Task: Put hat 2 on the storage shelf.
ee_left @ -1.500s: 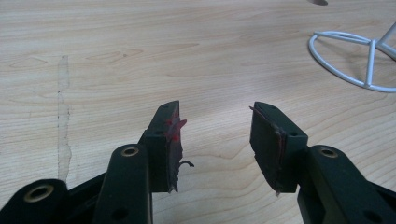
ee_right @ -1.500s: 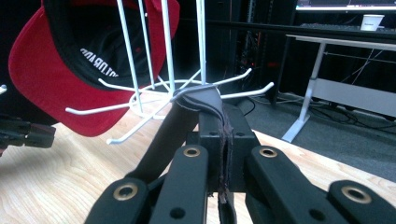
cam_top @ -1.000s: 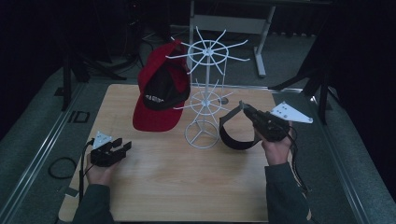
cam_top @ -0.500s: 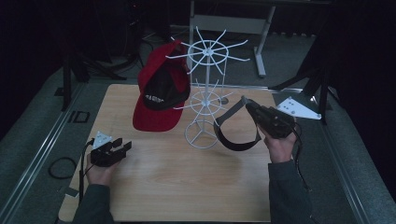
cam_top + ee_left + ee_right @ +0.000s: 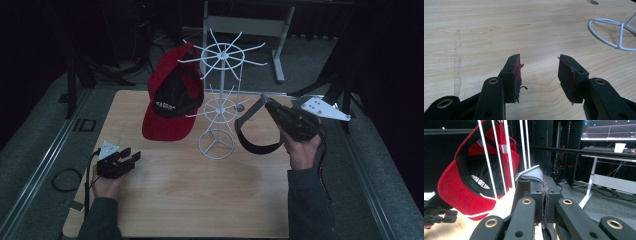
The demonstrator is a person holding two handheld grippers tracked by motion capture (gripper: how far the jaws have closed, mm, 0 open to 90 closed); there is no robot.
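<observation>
Headband (image 5: 252, 142) | lifted higher beside rack (image 5: 218, 107) | right gripper (image 5: 263, 102) clamped

Dark visor (image 5: 256, 140) hanging in midair beside rack

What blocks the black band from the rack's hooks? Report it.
Nothing visible does. The black band, held in the right claw, hangs beside the white wire rack with open air between. The red cap hangs on the rack's opposite side.

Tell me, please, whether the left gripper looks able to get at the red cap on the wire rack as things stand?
Probably yes. The left gripper rests on the table with its jaws open and nothing between them, and bare wood lies between it and the red cap, which hangs higher up on the near-left side of the wire rack.
</observation>
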